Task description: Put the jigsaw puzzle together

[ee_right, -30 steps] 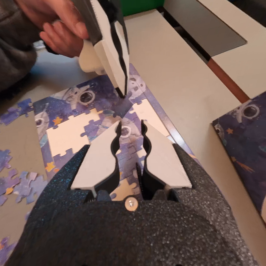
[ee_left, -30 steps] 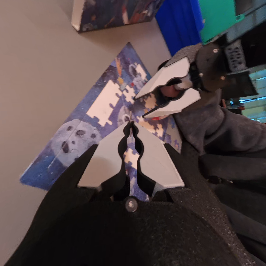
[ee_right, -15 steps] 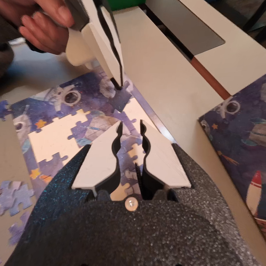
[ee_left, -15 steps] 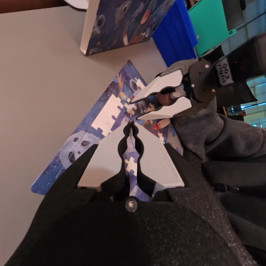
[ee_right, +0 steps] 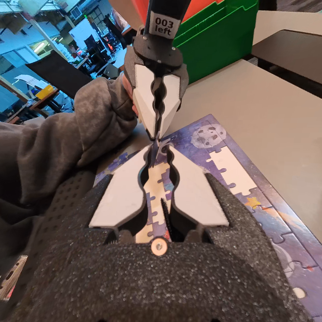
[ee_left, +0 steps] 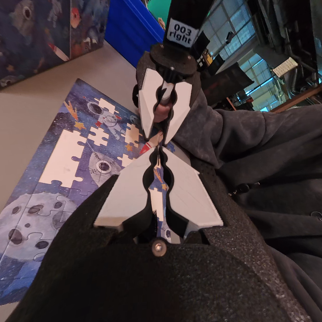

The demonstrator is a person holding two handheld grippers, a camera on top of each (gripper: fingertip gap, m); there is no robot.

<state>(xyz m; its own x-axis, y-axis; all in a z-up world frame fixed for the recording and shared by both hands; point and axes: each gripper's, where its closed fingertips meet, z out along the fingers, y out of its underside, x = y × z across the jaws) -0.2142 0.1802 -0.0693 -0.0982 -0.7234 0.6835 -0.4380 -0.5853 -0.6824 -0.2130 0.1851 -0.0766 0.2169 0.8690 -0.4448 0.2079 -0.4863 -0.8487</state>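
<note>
A pale grey matte surface [ee_left: 31, 104] carries the flat, space-themed cardboard jigsaw puzzle [ee_left: 57, 188], part built, with cream gaps where pieces are missing and a grey cratered moon at one corner. At the far edge of the surface in the left wrist view stand a dark printed puzzle box [ee_left: 43, 31] and, to its right, a blue plastic bin [ee_left: 129, 33]. In the right wrist view a green plastic bin [ee_right: 214, 40] sits at the far side of the surface, with an orange one behind it. Beyond lies a large hall with windows, desks and dark chairs.

Above the puzzle the two tools meet tip to tip. The left tongs [ee_left: 158, 153] are pinched closed on a thin blue puzzle piece [ee_right: 155, 149], seen edge-on. The right tongs [ee_right: 158, 152] stand part open, their tips on either side of that piece without gripping it. Grey sleeves [ee_right: 69, 139] reach in from the near side.
</note>
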